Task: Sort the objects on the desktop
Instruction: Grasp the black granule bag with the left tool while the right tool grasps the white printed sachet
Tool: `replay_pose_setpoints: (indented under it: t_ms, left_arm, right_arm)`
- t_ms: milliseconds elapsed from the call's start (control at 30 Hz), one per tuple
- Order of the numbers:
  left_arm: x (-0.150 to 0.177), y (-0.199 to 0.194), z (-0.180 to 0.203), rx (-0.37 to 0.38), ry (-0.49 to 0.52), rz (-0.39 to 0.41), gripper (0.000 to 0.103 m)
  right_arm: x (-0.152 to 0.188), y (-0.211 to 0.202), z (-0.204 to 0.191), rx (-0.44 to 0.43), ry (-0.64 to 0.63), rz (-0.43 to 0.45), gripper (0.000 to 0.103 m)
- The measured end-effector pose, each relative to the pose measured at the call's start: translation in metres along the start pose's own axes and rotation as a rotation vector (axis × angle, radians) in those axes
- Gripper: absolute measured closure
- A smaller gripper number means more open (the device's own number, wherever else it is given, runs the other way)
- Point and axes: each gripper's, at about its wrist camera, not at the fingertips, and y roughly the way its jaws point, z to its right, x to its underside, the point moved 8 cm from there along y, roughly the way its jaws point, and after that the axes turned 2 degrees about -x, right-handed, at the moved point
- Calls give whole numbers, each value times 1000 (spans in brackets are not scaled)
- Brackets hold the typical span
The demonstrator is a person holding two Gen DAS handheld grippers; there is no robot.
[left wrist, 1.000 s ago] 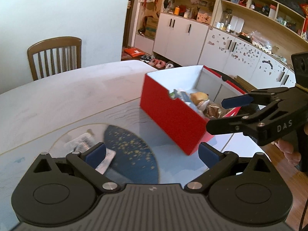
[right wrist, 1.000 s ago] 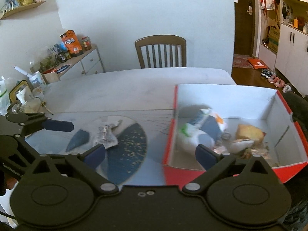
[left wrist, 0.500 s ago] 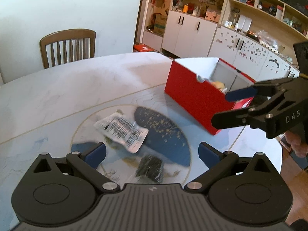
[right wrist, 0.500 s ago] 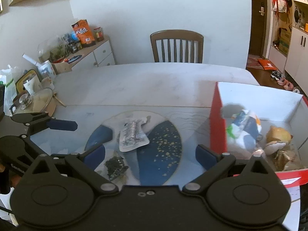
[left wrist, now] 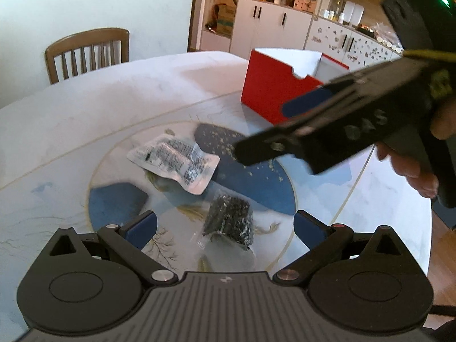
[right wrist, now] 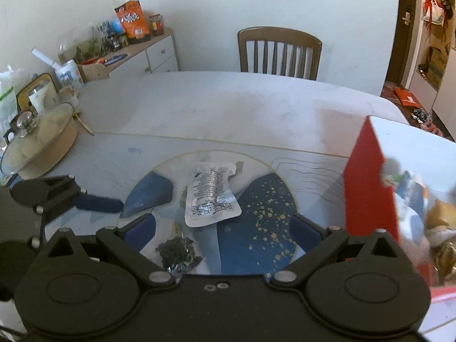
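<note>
Both of my tongs have swung left since a second ago, away from the red cardboard box with white inside (left wrist: 269,91) and over the round blue-and-white inlay of the marble table (left wrist: 85,108). My left gripper (left wrist: 225,228) hangs open with nothing between its blue-padded fingers; the small clear bag of dark, crinkly bits (left wrist: 229,222) lies on the table right between them. My right gripper (right wrist: 222,229) is open and empty too, and in its own view the same dark bag (right wrist: 178,252) sits near its left finger. From the left camera, that right gripper crosses the upper right, blurred, held in my hand (left wrist: 410,168). Just beyond the dark bag lies the flat silver-white foil sachet with black print (right wrist: 211,198), apart from it. Farther right stands the red box (right wrist: 370,182), with blurred colourful items inside. Off to the far left sits a beige pot with a glass lid (right wrist: 37,142), and a brown wooden chair (right wrist: 279,52) stands at the table's far edge.
</note>
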Motion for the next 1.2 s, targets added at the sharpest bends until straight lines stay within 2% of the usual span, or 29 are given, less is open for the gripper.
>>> replay_pose_setpoints:
  t_ms: [567,900,1067,1200]
  left_arm:
    - [14,41,3,-45,72,-22,1]
    - [21,43,6,-56,101,1,2]
    - [23,41,7,-45,101,8,12]
    - [22,38,8,-52,98,18,26]
  right_arm:
    - [-12,89,-4,-19,-36,-98,4]
    - [-9,109,-2,-18,-36,-137,14]
    - [-8,113,-5,-15,-60,-151,16]
    - [-6,116,-13,10,-119,-151,18]
